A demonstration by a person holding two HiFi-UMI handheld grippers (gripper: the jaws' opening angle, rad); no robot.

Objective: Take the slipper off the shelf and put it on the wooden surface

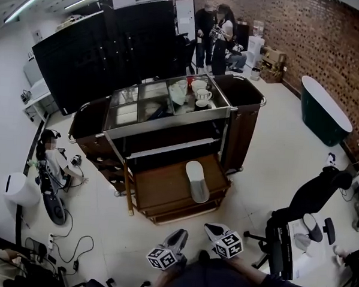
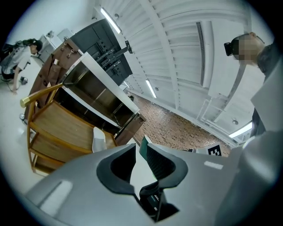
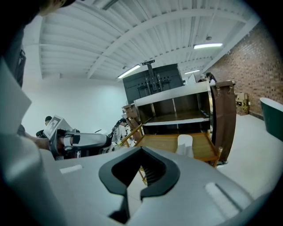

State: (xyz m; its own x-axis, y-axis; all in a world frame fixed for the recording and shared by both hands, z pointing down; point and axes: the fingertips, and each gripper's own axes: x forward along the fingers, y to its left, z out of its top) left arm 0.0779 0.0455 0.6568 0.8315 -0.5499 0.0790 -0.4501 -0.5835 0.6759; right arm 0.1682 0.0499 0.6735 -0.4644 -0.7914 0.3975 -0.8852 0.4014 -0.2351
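Observation:
The white slipper (image 1: 197,180) lies flat on the wooden surface (image 1: 162,190), the low deck of a service cart, toward its right side. It also shows in the left gripper view, slipper (image 2: 98,139) on the wood (image 2: 62,128), and in the right gripper view, slipper (image 3: 185,145) on the wood (image 3: 161,142). The cart's shelf (image 1: 173,147) above it is dark. Both grippers hang near my body, well back from the cart. My left gripper (image 1: 179,235) (image 2: 138,148) holds nothing, with a narrow gap between its jaws. My right gripper (image 1: 214,230) (image 3: 139,170) is shut and empty.
The cart top (image 1: 133,107) carries cups (image 1: 200,94) and trays. A dark green tub (image 1: 325,111) stands at the right by the brick wall. A black chair (image 1: 311,198) is at the right, a person (image 1: 55,163) sits on the floor at the left, others (image 1: 215,37) stand behind.

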